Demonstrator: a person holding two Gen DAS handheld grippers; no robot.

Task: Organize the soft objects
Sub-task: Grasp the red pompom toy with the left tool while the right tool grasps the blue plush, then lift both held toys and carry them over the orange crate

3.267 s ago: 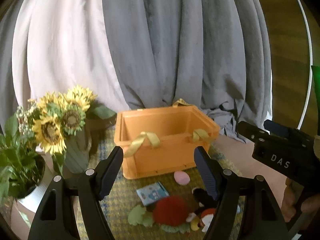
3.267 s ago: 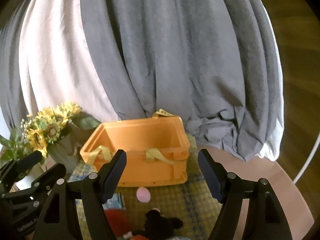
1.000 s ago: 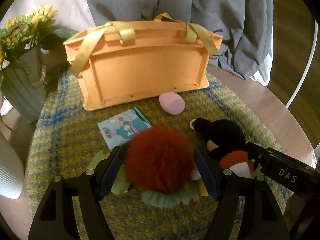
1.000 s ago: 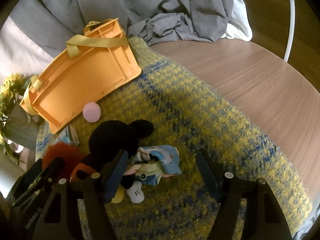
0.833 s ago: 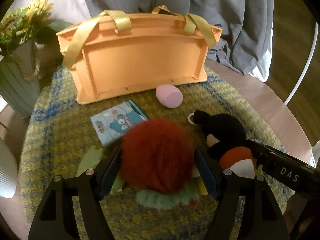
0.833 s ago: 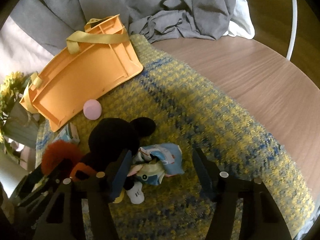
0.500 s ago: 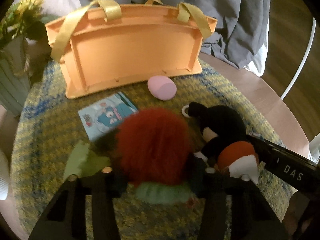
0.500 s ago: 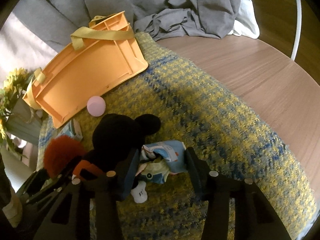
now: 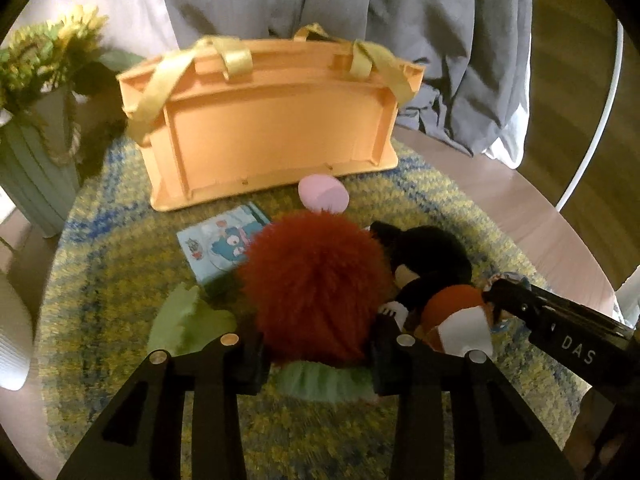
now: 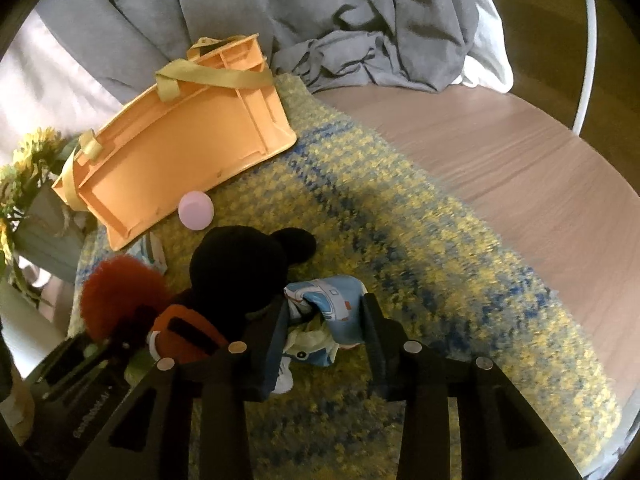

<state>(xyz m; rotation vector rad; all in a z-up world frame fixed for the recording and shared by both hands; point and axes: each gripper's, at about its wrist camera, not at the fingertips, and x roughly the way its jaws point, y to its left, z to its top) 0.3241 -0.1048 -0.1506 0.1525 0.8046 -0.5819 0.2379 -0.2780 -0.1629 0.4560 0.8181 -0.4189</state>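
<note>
A fluffy red pom-pom toy (image 9: 316,280) lies on the yellow-blue mat, and my left gripper (image 9: 316,354) is closed around its near side. A black mouse plush (image 9: 432,264) with an orange body lies right of it. My right gripper (image 10: 324,320) is closed on a small blue-and-white soft toy (image 10: 328,296) beside the black plush (image 10: 240,268). An orange crate (image 9: 272,128) with yellow straps stands behind, its long side toward me. A pink egg-shaped object (image 9: 323,193) lies in front of the crate. A green soft piece (image 9: 188,320) lies left of the pom-pom.
A blue picture card (image 9: 220,244) lies on the mat (image 9: 100,280). A green vase with sunflowers (image 9: 36,152) stands at left. Grey cloth (image 9: 440,60) hangs behind the crate. The round wooden table (image 10: 520,168) extends right; a white hoop (image 10: 588,40) rises beyond it.
Both grippers came down from above the crate to the toys. The left jaws closed in on the red pom-pom, the right jaws closed in on the blue-and-white toy.
</note>
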